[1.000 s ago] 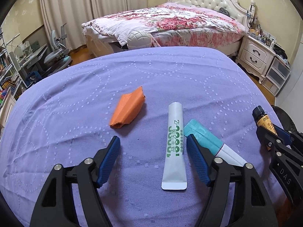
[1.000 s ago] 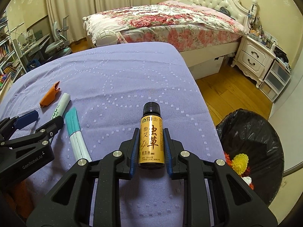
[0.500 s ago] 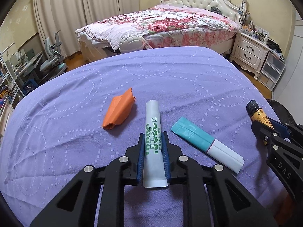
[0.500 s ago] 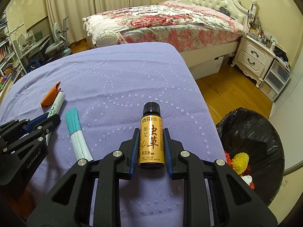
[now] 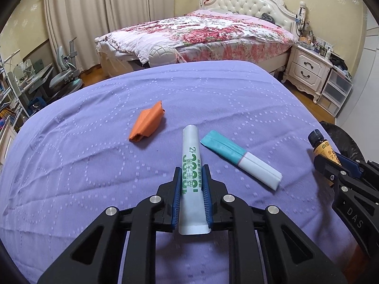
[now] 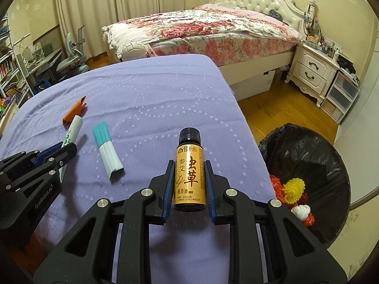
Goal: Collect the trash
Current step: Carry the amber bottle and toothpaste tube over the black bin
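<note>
Trash half gathered: white tube (image 5: 191, 177) clamped in left gripper (image 5: 191, 187), amber bottle (image 6: 188, 172) clamped in right gripper (image 6: 188, 184); teal sachet (image 5: 240, 159) centre right, orange wrapper (image 5: 146, 125) above, both loose on purple cloth (image 5: 71, 165); bin (image 6: 308, 165) lower right, awaiting both

floral bed (image 5: 201, 33), cream curtains (image 5: 94, 11), wooden floor (image 6: 272, 108)
</note>
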`<action>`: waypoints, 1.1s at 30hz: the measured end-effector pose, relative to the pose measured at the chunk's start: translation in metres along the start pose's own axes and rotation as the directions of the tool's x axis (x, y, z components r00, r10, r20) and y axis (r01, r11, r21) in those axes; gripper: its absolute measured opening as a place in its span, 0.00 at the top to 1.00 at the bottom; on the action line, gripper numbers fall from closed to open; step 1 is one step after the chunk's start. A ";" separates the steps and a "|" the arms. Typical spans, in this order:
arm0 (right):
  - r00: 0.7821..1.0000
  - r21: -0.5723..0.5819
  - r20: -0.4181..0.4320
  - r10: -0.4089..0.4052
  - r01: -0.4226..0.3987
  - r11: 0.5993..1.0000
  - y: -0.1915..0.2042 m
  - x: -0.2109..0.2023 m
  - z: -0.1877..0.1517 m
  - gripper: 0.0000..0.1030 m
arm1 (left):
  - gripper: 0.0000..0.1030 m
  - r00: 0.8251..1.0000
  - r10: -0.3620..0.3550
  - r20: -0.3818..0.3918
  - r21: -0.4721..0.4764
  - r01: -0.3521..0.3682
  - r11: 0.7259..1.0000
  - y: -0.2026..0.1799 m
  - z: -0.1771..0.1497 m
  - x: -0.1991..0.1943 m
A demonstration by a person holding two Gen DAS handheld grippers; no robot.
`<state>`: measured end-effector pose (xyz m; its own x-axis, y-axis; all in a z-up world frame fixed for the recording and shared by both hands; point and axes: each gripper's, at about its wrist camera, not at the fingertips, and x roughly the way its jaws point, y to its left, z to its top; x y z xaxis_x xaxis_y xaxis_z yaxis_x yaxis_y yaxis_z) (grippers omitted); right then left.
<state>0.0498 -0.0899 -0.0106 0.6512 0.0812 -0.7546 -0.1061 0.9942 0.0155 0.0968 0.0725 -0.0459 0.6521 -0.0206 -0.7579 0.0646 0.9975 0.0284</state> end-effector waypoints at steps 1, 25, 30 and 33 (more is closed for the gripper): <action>1.000 0.002 0.002 -0.001 0.001 1.000 -0.001 -0.002 -0.002 0.77 | 0.83 1.000 -0.001 0.004 0.002 0.001 1.000 -0.001 -0.002 -0.003; 0.998 0.059 0.055 -0.035 0.032 0.998 -0.036 -0.055 -0.049 0.77 | 0.83 0.996 -0.054 0.071 0.043 0.051 0.998 -0.045 -0.026 -0.047; 0.995 0.093 0.068 -0.071 0.064 0.994 -0.057 -0.064 -0.050 0.77 | 0.83 0.993 -0.082 0.085 0.068 0.077 0.995 -0.062 -0.022 -0.050; 0.993 0.114 0.073 -0.095 0.086 0.990 -0.070 -0.068 -0.050 0.77 | 0.83 0.990 -0.101 0.094 0.083 0.094 0.992 -0.072 -0.017 -0.052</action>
<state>-0.0244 -0.1680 0.0065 0.7116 -0.0086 -0.7025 0.0370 0.9990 0.0253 0.0448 0.0031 -0.0197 0.7105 -0.1278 -0.6920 0.1874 0.9822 0.0111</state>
